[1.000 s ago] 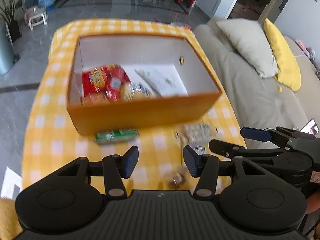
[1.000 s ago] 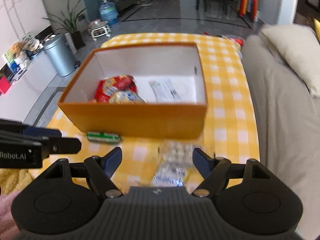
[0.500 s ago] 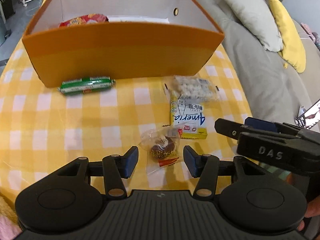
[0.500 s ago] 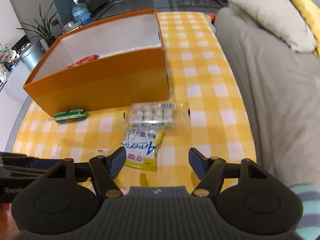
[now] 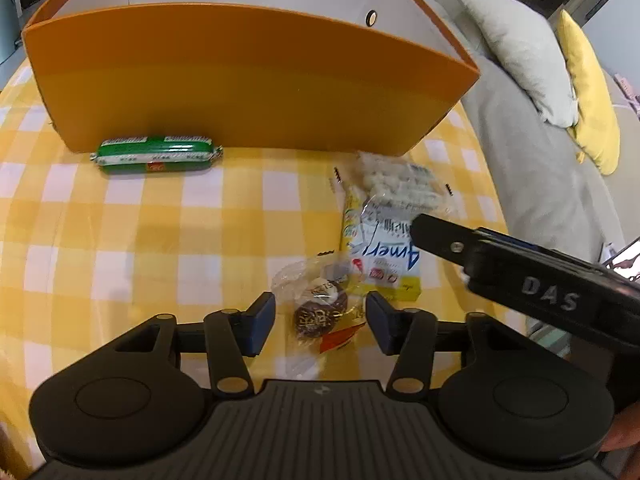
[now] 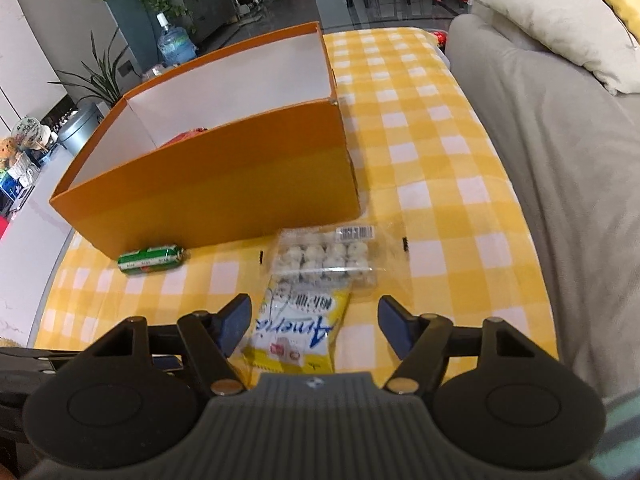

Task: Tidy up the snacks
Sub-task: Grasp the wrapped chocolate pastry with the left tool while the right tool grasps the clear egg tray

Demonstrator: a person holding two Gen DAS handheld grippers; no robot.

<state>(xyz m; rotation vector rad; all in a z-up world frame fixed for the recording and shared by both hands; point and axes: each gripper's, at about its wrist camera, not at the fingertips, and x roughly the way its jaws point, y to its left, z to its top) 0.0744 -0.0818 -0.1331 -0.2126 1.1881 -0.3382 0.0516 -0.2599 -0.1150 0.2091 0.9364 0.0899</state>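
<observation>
An orange box (image 5: 248,80) (image 6: 224,184) with white inner walls stands on the yellow checked tablecloth (image 5: 120,220); a red packet peeks out inside it. In front of it lie a green sausage-shaped snack (image 5: 156,155) (image 6: 152,259), a clear tray of white balls (image 5: 396,184) (image 6: 324,260), a yellow and white packet (image 5: 380,264) (image 6: 296,332) and a chocolate snack in clear wrap (image 5: 320,316). My left gripper (image 5: 320,322) straddles the chocolate snack; its jaws are closing, pads clear of the wrap. My right gripper (image 6: 316,320) (image 5: 420,232) hangs over the yellow packet, its jaws opening.
A grey sofa (image 6: 560,160) with a beige pillow (image 5: 524,52) and a yellow pillow (image 5: 588,92) runs along the table's right edge. Plants, a water bottle (image 6: 174,44) and a bin (image 6: 80,126) stand on the floor far left.
Both grippers have sunk toward the table, so the box now shows its front wall. The left jaws have narrowed around the chocolate snack. The right gripper has come over the yellow packet.
</observation>
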